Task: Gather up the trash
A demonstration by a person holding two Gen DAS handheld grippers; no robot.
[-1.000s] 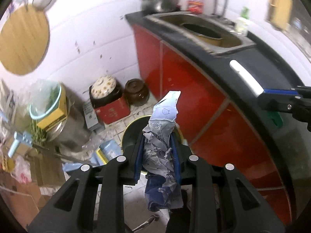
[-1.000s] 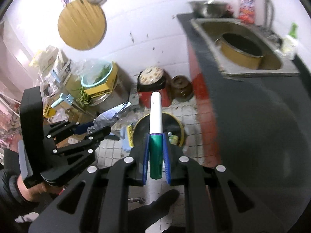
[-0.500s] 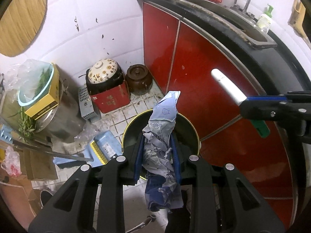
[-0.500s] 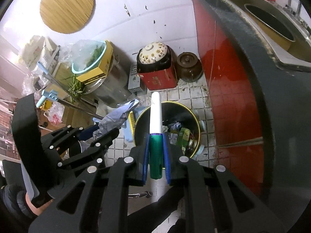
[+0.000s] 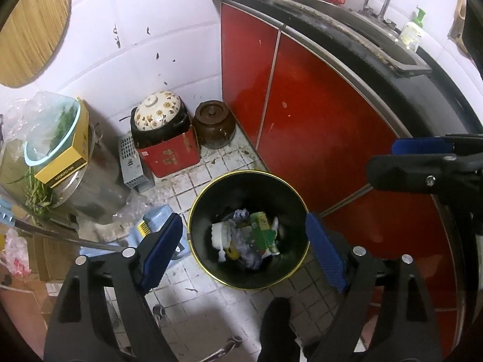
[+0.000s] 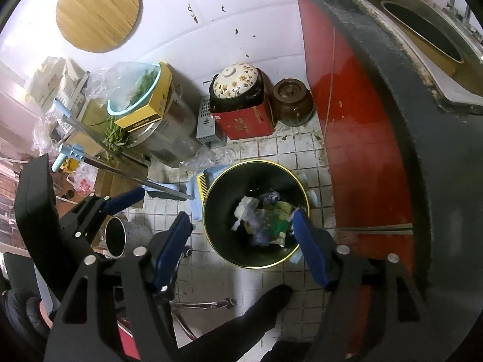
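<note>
Your kitchen counter (image 5: pixel 377 60) runs dark along the right over its red cabinet doors (image 5: pixel 302 114), and below them on the tiled floor (image 5: pixel 217 169) stands the round black trash bin (image 5: pixel 211 199) with a yellow rim, mouth facing straight up at you. Both your grippers hang above that mouth: the left gripper (image 5: pixel 246 250) has its jaws spread wide with nothing between them, the blue pads sitting either side of the bin's rim, and the right gripper (image 6: pixel 241 241) is likewise spread and holding nothing. Down in the bin lies the trash (image 5: pixel 247 238), a loose heap at the bottom: a green carton (image 5: pixel 262 232) whose long axis runs roughly from the back of the bin toward you, crumpled bluish paper (image 5: pixel 240 215) beside it, and a white piece (image 5: pixel 219 233) at the left. Whether the long white-and-green item lies among it, you cannot tell. Behind the bin, a floral-lidded pot (image 5: pixel 158 111) sits on a red box (image 5: pixel 169 157), with a brown crock (image 5: pixel 214 125) just beside it.
</note>
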